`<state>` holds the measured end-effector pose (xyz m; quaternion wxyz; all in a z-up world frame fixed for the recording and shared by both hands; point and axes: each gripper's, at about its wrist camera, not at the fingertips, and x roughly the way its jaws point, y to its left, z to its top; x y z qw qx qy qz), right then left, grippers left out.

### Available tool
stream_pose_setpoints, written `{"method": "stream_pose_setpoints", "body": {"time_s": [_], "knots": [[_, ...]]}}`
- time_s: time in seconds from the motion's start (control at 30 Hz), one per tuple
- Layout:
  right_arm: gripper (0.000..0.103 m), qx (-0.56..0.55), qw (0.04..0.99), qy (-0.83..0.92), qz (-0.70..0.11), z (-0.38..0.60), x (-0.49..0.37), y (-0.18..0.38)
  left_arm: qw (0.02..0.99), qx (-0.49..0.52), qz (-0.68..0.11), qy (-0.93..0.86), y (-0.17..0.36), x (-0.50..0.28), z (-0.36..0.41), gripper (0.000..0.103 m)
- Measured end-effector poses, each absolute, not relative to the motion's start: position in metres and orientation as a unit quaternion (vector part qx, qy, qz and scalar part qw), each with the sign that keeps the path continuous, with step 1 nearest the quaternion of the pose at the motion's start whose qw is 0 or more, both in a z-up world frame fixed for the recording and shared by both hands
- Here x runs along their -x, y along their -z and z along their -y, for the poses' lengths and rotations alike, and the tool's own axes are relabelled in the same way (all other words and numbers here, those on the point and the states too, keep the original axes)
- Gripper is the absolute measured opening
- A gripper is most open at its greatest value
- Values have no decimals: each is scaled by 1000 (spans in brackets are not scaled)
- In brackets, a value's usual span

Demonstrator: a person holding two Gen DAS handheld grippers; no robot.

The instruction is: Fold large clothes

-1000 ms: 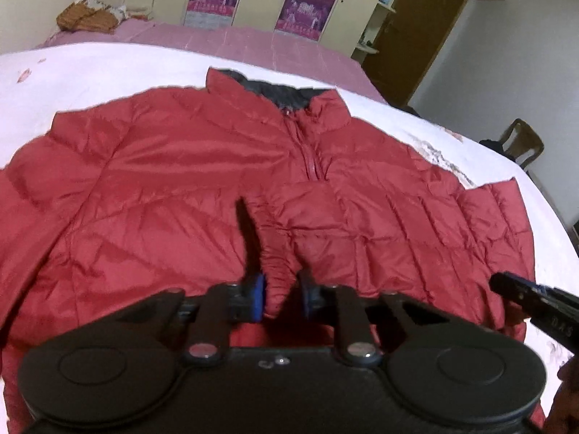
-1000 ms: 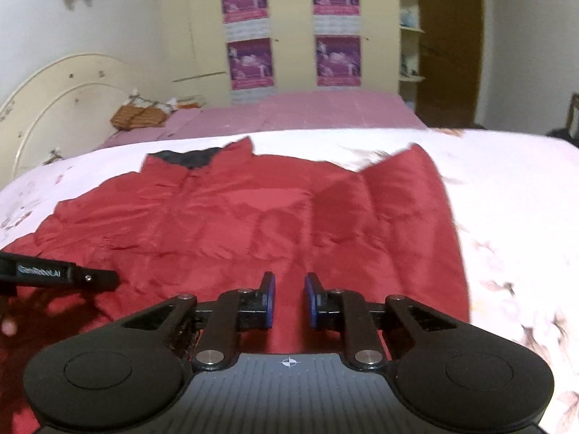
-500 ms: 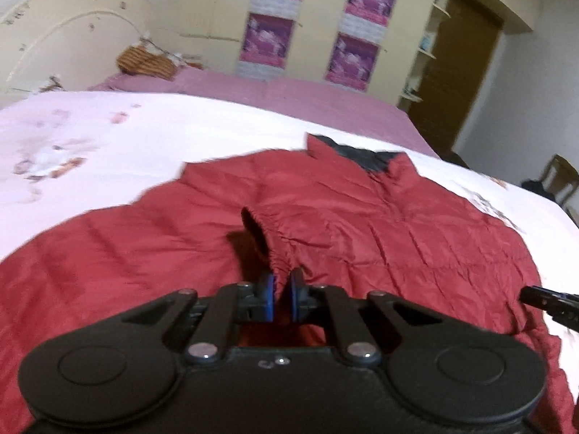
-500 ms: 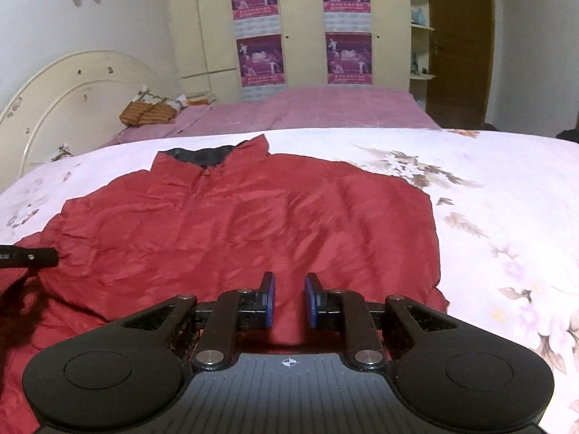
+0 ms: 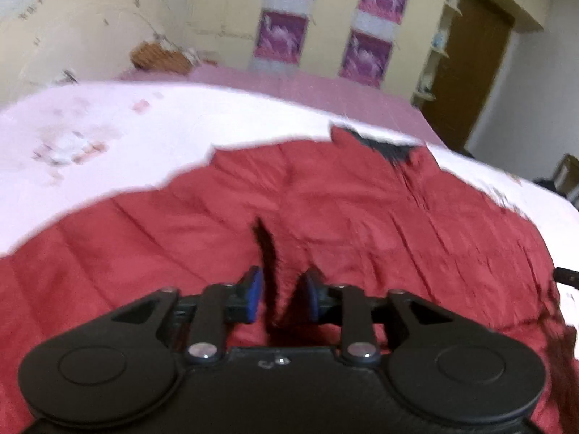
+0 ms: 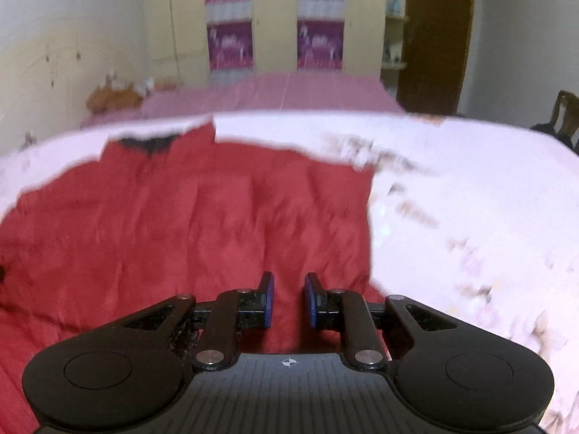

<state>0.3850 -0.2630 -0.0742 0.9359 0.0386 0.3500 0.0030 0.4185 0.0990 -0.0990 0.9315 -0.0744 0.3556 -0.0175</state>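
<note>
the left tongs point(image 5: 281, 294) pointed down over the red jacket point(image 5: 325, 224), and their jaws were opening. a bunched fold of the red cloth, with a dark slit in it, rose between the two blue pads point(image 5: 255, 294). the left pad stood clear of the cloth, while the right pad lay close against it; the blur hid whether it still pressed. the right tongs point(image 6: 288, 298) were parted a little, with a narrow gap between the blue pads point(image 6: 268, 298). nothing sat in that gap; only flat red cloth showed below it, so they gripped nothing.

the jacket point(image 6: 181, 224) lay spread on the bed, on a pale sheet point(image 5: 108, 137) with a faded flower print. its dark collar point(image 5: 383, 144) pointed toward the far end of the bed, where a pink cover point(image 6: 289, 90) began. in the right wrist view the jacket filled the left and middle, and its right edge ran straight down beside bare sheet point(image 6: 470, 217). a black tip of the other tongs point(image 5: 566, 275) showed at the right edge of the left wrist view, over the jacket's edge.

behind the bed stood a cream cupboard with purple posters point(image 6: 228, 47), a brown door point(image 5: 466, 83), and a wooden chair point(image 6: 564, 115) near the right wall. a brown basket point(image 5: 159, 59) sat beside the curved headboard point(image 5: 72, 29). both views were blurred.
</note>
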Motion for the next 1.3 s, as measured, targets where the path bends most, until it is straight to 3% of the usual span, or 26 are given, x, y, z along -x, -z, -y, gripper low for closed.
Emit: {"method": "stream_pose_setpoints", "body": {"time_s": [0.2, 0.4, 0.57, 0.87, 1.07, 1.3], "knots": [[18, -28, 938, -30, -344, 263, -403, 79, 954, 33, -299, 6, 87, -420, -81, 25], [18, -26, 924, -1, -381, 276, -420, 113, 924, -8, -378, 47, 122, -460, -50, 27], [18, -37, 931, -10, -364, 283, -417, 98, 936, 14, -349, 40, 101, -458, -51, 23], [18, 19, 934, -101, -341, 241, -478, 98, 931, -9, -358, 67, 118, -497, -12, 29], [18, 9, 926, 35, -376, 300, -504, 125, 933, -3, -360, 19, 127, -501, -43, 28], [18, 11, 923, 30, -384, 311, -507, 125, 933, -9, -358, 11, 117, -499, -39, 26]]}}
